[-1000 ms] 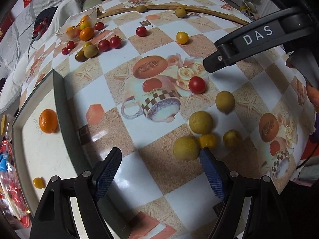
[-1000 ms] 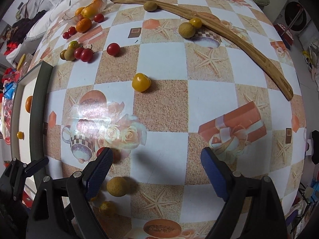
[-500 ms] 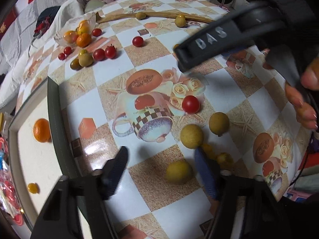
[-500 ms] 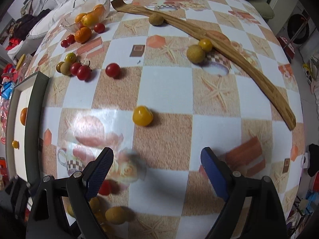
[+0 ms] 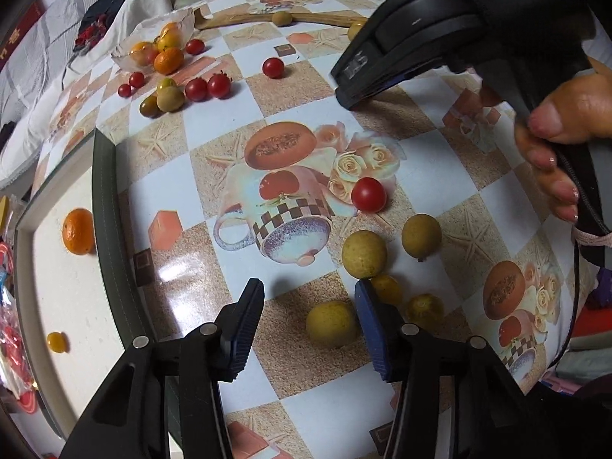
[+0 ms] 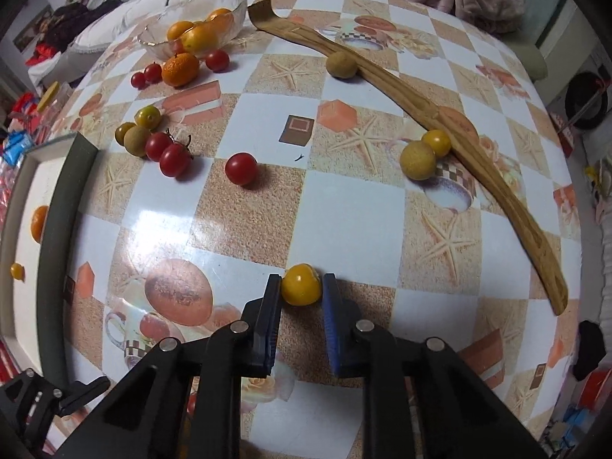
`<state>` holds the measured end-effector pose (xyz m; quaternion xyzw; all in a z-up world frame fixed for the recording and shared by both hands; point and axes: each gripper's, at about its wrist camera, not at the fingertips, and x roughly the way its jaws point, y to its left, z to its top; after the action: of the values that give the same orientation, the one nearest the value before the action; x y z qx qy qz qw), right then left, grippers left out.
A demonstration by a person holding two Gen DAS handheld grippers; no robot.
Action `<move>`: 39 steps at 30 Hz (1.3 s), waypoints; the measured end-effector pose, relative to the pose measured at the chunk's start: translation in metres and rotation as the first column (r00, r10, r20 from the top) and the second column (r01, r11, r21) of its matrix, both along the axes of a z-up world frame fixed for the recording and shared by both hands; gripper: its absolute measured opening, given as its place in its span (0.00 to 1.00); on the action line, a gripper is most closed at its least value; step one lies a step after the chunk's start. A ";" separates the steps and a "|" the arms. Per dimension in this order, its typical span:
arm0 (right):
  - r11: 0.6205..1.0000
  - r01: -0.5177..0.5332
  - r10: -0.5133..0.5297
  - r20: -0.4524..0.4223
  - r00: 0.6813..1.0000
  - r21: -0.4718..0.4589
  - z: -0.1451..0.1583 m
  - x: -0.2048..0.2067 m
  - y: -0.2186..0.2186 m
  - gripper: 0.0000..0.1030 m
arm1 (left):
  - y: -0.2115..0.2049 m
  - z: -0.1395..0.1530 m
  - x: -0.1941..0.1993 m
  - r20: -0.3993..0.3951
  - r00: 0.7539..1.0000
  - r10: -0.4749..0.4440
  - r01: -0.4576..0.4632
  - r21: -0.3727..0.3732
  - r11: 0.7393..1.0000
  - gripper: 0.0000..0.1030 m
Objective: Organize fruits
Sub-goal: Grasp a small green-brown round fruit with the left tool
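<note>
Right tongs (image 6: 301, 288): my pads pinch a yellow tomato (image 6: 301, 284) on the table (image 6: 355, 225).
Left tongs (image 5: 309, 308): spread, a tan longan (image 5: 331, 323) between them, beside the right pad.
Around: red tomato (image 5: 368, 194), glass bowl (image 6: 199, 25), wooden stick (image 6: 420, 114).
Tray (image 5: 111, 229): orange (image 5: 78, 231) inside, half hidden in my right view.

A small yellow fruit (image 5: 388, 288) sat half hidden behind the left gripper's (image 5: 310, 323) right finger. In the right wrist view the tray (image 6: 65, 206) ran off the left edge — its orange (image 6: 38, 223) was partly masked by the dark rim.
</note>
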<state>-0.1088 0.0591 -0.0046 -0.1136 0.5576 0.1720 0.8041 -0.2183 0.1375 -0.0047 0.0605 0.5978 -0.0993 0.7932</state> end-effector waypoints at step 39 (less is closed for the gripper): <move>0.976 0.113 -0.087 -0.143 0.986 0.184 0.014 -0.045 -0.071 0.22 | 0.034 -0.005 -0.026 -0.165 0.977 0.132 -0.157 -0.147 0.977 0.26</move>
<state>-0.1539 -0.0121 0.0095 0.0042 0.5962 0.1912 0.7798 -0.2439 0.1715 -0.0094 -0.0547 0.6505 -0.0930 0.7518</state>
